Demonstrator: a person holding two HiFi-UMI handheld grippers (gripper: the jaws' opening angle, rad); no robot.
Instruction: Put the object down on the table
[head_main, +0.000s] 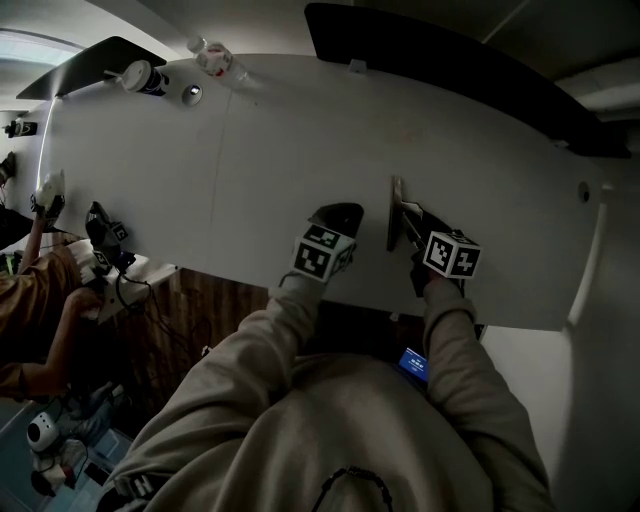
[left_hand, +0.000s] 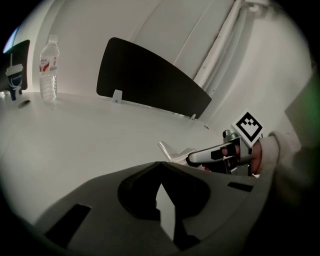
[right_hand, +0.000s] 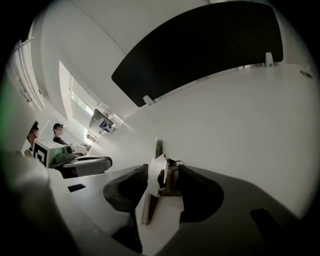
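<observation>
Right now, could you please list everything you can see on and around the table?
table: one, white, under everything.
divider panel: one, black, table's far edge.
water bottle: one, clear, far left corner.
lidded cup: one, white and dark, beside the bottle.
thin flat object: one, brownish and white, on edge between the right jaws.
left hand-held gripper: one, black, shut, empty.
right hand-held gripper: one, black, open around the object.

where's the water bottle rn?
Head view, upper left: the water bottle sits at the far edge of the table, just left of the long black divider panel. The left gripper view shows it upright.
</observation>
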